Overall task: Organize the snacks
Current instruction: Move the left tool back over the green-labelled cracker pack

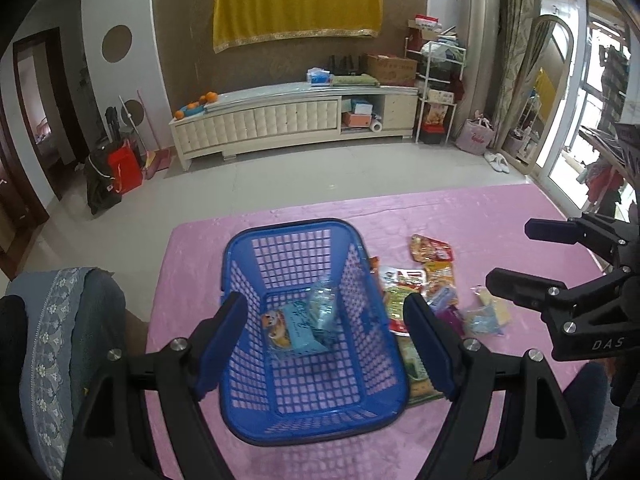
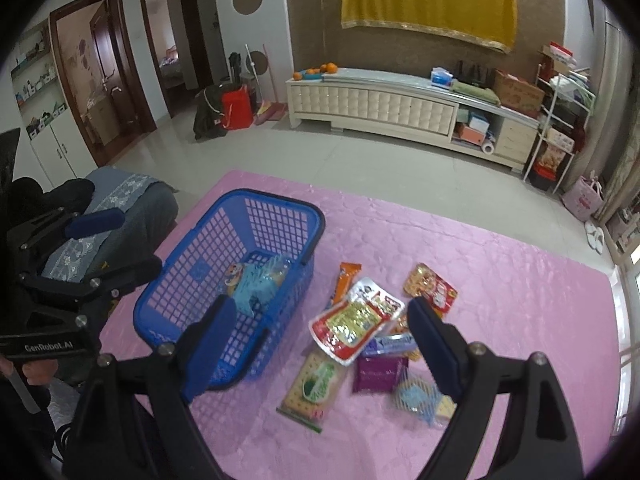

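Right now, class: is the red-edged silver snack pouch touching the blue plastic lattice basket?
Apart. The right wrist view shows bare pink tablecloth between the red-edged silver snack pouch and the blue plastic lattice basket's near wall.

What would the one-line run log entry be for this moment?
left gripper: open, empty, above blue basket | right gripper: open, empty, above loose snacks | basket: blue packet inside | pink table

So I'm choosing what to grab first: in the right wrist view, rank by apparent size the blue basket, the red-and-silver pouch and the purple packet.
1. blue basket, clearly largest
2. red-and-silver pouch
3. purple packet, smallest, though partly covered by the bar above it
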A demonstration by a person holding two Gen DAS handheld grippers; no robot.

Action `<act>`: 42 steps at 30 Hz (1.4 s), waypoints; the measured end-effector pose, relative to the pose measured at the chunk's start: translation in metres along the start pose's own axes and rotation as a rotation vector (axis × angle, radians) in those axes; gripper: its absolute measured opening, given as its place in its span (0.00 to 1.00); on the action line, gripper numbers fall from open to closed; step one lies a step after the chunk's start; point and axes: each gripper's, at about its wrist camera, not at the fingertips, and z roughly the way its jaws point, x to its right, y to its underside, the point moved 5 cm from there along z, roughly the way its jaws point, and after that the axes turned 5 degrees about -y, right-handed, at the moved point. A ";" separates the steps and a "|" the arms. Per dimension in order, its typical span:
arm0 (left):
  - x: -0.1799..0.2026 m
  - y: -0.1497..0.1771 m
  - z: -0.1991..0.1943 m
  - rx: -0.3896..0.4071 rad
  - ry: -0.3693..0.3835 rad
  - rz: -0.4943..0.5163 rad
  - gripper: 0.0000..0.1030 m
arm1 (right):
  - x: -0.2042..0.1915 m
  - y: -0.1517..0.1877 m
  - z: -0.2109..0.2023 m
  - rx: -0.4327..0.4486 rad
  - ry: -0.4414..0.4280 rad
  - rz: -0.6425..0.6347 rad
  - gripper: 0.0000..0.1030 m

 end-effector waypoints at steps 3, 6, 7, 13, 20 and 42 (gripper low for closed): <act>0.015 0.001 -0.005 0.003 0.015 0.012 0.76 | 0.009 0.010 -0.012 0.011 0.011 0.012 0.87; 0.032 0.002 -0.008 0.010 0.019 0.038 0.76 | 0.017 0.018 -0.019 0.013 0.022 0.028 0.87; 0.038 0.003 -0.009 0.012 0.019 0.045 0.76 | 0.021 0.021 -0.020 0.012 0.026 0.034 0.87; 0.070 0.017 -0.005 -0.003 0.055 0.066 0.76 | 0.043 0.050 -0.029 0.006 0.044 0.070 0.87; 0.105 0.043 0.010 -0.049 0.073 0.093 0.76 | 0.067 0.087 -0.033 0.007 0.068 0.106 0.87; 0.162 0.118 0.103 -0.262 0.061 0.097 0.76 | 0.116 0.185 0.030 -0.112 0.161 0.192 0.87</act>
